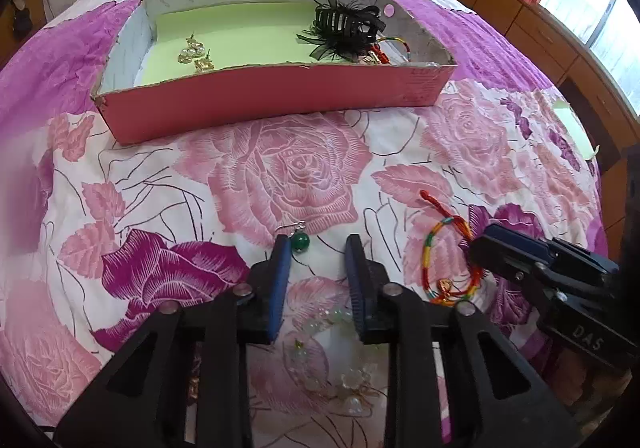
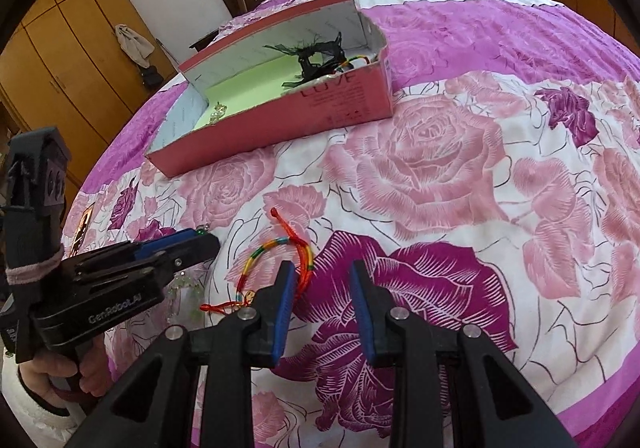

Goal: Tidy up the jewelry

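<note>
Pink cardboard box (image 1: 276, 90) with a green floor is set on the floral bedspread (image 1: 280, 176); gold earrings (image 1: 194, 54), a black claw clip (image 1: 344, 22) and a striped bangle (image 1: 394, 44) are kept inside. Outside, a green bead earring (image 1: 300, 242) is seen between the parted left gripper (image 1: 318, 244) fingers, ungripped. A rainbow cord bracelet (image 2: 272, 260) is lying beside the empty, parted right gripper (image 2: 322, 272).

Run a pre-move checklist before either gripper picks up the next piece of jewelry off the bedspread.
1. Left gripper jaws apart, nothing clamped: ok.
2. Green bead earring between those jaws: not ok, it sits by the left fingertip.
3. Right gripper jaws apart, empty: ok.
4. Rainbow bracelet between the right jaws: not ok, it lies left of them.
5. Pink box has free green floor: ok.
6. Grippers clear of each other: cannot tell.
</note>
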A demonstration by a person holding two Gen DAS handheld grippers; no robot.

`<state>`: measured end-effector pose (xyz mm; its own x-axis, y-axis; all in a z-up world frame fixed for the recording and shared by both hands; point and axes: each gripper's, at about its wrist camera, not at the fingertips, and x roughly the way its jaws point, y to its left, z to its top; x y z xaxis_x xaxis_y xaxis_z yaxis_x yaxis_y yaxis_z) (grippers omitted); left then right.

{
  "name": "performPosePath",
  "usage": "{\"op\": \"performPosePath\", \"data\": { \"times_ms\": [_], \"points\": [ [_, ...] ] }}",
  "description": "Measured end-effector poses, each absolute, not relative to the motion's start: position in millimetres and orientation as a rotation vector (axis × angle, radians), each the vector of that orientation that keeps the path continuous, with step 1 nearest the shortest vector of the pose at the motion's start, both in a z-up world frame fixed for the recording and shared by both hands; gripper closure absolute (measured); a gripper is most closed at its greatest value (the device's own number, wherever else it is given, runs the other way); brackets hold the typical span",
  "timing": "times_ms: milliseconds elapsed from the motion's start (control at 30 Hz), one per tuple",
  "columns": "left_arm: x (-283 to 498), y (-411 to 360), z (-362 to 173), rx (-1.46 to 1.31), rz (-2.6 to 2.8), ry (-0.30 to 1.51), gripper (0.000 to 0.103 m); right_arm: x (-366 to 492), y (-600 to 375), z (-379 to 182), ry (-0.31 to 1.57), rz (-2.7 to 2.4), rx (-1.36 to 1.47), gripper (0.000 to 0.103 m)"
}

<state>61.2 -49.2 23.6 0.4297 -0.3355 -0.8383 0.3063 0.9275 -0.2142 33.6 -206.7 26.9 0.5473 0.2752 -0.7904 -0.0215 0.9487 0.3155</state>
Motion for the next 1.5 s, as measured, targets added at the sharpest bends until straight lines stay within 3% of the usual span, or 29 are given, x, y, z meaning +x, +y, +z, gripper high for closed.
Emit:
{"op": "performPosePath", "data": {
  "times_ms": [167,567,700,733,867,1500],
  "points": [
    [64.0,-47.3,18.6,-0.009,-0.375,1.047,0.102,34.9,-207.0,23.3,0.983,0.187,0.289,0.072],
    [62.5,-44.3,24.9,-0.017,-0.386,1.022,0.102,35.7,-204.6,19.0,0.974,0.198,0.288,0.071],
    [60.0,-39.9,29.9,-0.029,-0.383,1.011,0.102,34.5,-201.3,19.0,0.969,0.211,0.278,0.083],
    [59.4,-38.8,31.2,-0.033,-0.383,1.008,0.102,34.4,-200.3,19.1,0.967,0.215,0.275,0.090],
    [57.7,-34.4,38.2,-0.046,-0.382,0.990,0.102,32.1,-199.7,23.3,0.943,0.225,0.280,0.095],
    [52.5,-12.9,83.2,-0.112,-0.385,0.870,0.102,21.5,-195.5,75.3,0.759,0.241,0.247,0.097]
  ]
}}
